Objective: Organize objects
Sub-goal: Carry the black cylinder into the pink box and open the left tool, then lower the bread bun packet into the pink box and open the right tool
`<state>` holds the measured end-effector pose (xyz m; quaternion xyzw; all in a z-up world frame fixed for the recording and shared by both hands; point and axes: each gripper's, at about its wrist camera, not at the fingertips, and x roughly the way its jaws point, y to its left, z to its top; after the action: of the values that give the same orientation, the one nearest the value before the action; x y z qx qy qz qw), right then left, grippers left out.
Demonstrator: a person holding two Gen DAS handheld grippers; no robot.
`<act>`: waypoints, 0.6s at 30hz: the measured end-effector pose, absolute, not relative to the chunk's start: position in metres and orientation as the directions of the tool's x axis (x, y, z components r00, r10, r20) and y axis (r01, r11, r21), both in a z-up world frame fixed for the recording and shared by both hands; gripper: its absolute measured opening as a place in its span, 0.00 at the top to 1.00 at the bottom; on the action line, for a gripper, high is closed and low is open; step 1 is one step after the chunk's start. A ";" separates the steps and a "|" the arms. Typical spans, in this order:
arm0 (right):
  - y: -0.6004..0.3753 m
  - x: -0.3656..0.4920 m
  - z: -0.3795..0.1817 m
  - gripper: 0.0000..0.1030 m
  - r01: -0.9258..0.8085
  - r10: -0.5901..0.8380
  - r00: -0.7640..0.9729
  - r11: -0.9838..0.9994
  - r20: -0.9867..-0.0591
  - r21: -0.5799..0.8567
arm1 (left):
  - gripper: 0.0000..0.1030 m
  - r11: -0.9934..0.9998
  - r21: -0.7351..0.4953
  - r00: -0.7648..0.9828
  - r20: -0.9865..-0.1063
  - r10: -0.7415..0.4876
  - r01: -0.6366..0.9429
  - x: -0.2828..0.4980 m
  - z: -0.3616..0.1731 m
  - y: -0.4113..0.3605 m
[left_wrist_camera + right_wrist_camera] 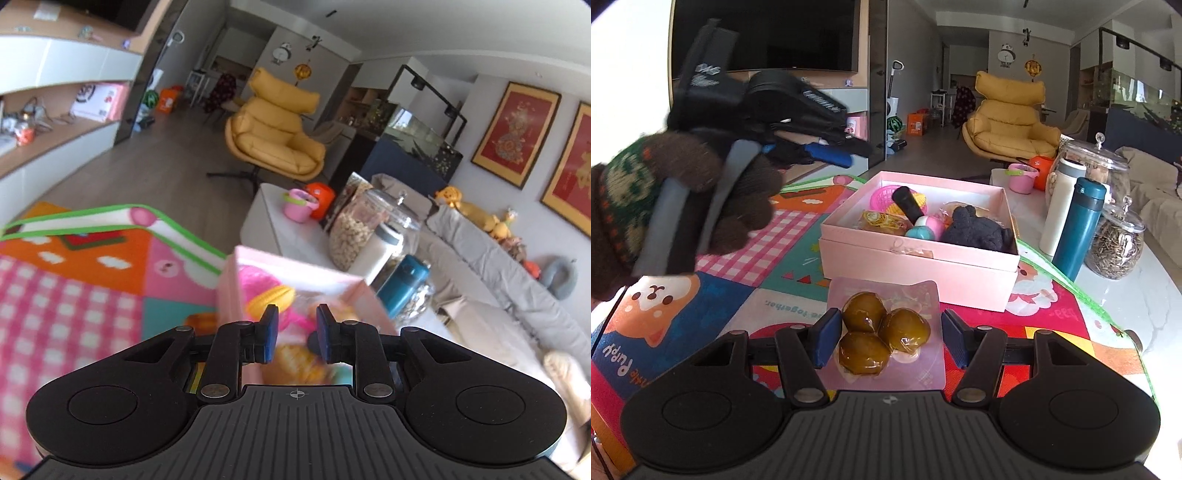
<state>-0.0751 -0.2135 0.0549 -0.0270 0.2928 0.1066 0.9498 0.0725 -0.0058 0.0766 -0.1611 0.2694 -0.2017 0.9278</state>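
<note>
Snack pack (886, 332) with 3 glazed brown balls sits between the right gripper's (886, 341) blue pads, held by its edges low over the mat (746, 258), just short of the pink box (916, 258). The jaws stand partly closed on the pack; whether the pads truly press its thin rim is hard to judge, since the film spreads past them. To finish well, I would carry it level over the near wall and lower it onto a free patch, left of the black plush (979, 229) and clear of the bottle-shaped toy (916, 214), then release only once it rests flat. The left gripper (295, 332) is closed with nothing between its pads, hanging above the box and tilted down. A gloved hand (683, 206) holds it at the left of the right view. The left view is smeared, so the box contents there are mere colours. The box's far corner is hidden behind the plush, and the table's (1126, 295) right side is cut off.
</note>
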 end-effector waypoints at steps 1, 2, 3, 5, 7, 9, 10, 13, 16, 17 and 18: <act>-0.217 -0.071 0.058 0.43 -0.209 0.184 0.806 0.978 -0.562 0.020 | 0.76 0.876 -0.379 0.774 -0.442 -0.454 0.297 0.058 0.073 0.000; -0.220 -0.066 0.064 0.43 -0.202 0.182 0.809 0.979 -0.558 0.027 | 0.76 0.884 -0.352 0.770 -0.454 -0.449 0.308 0.044 0.069 0.006; -0.222 -0.060 0.071 0.43 -0.197 0.182 0.815 0.980 -0.550 0.031 | 0.76 0.889 -0.331 0.761 -0.470 -0.447 0.317 0.031 0.064 0.011; -0.228 -0.041 0.089 0.42 -0.180 0.176 0.832 0.983 -0.526 0.043 | 0.76 0.883 -0.339 0.728 -0.508 -0.461 0.324 0.011 0.051 0.020; -0.231 -0.012 0.111 0.42 -0.158 0.166 0.845 0.986 -0.509 0.060 | 0.76 0.862 -0.393 0.671 -0.547 -0.500 0.321 -0.001 0.035 0.027; -0.230 0.027 0.132 0.42 -0.133 0.154 0.852 0.988 -0.501 0.077 | 0.76 0.853 -0.425 0.643 -0.570 -0.512 0.302 -0.005 0.023 0.029; -0.228 0.047 0.140 0.42 -0.126 0.149 0.854 0.989 -0.499 0.079 | 0.76 0.854 -0.427 0.637 -0.578 -0.510 0.297 -0.005 0.019 0.029; -0.218 0.101 0.147 0.37 -0.116 0.138 0.850 0.990 -0.509 0.074 | 0.76 0.869 -0.399 0.640 -0.594 -0.488 0.292 -0.007 0.014 0.031; -0.217 0.119 0.135 0.28 -0.079 0.099 0.829 0.995 -0.550 0.061 | 0.76 0.871 -0.392 0.655 -0.580 -0.485 0.298 -0.012 0.013 0.040; -0.220 0.116 0.130 0.28 -0.077 0.096 0.826 0.995 -0.556 0.056 | 0.76 0.871 -0.392 0.659 -0.577 -0.483 0.296 -0.014 0.013 0.043; -0.223 0.110 0.124 0.28 -0.071 0.084 0.825 0.996 -0.560 0.044 | 0.76 0.874 -0.392 0.661 -0.579 -0.478 0.288 -0.013 0.011 0.045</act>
<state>0.1098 -0.2230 0.1241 0.0108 0.2934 0.0405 0.9551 -0.0126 0.0450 0.0105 -0.1346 0.3528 -0.2123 0.9013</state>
